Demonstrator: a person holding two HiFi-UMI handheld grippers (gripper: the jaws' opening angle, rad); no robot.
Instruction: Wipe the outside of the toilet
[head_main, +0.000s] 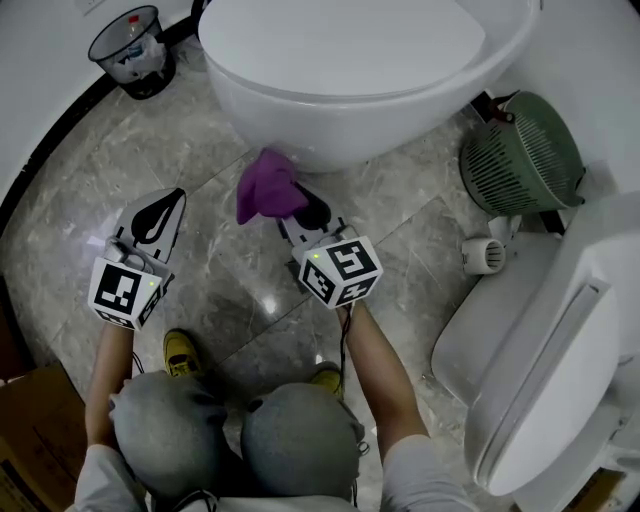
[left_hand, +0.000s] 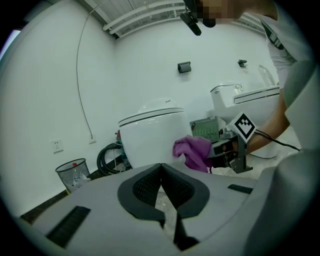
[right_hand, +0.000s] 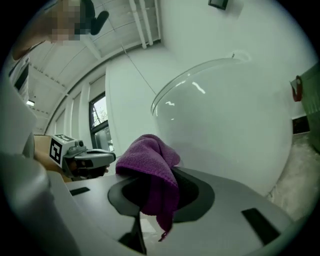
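I can read no words, brand names or numbers anywhere in these views. The only signs are black-and-white square markers. One set is on the cube (head_main: 126, 291) of my left claw (head_main: 163, 205), at about eight o'clock in the head view. The other set is on the cube (head_main: 340, 270) of my right claw (head_main: 303, 213), close to the centre. They are block patterns with no letters or digits in them.
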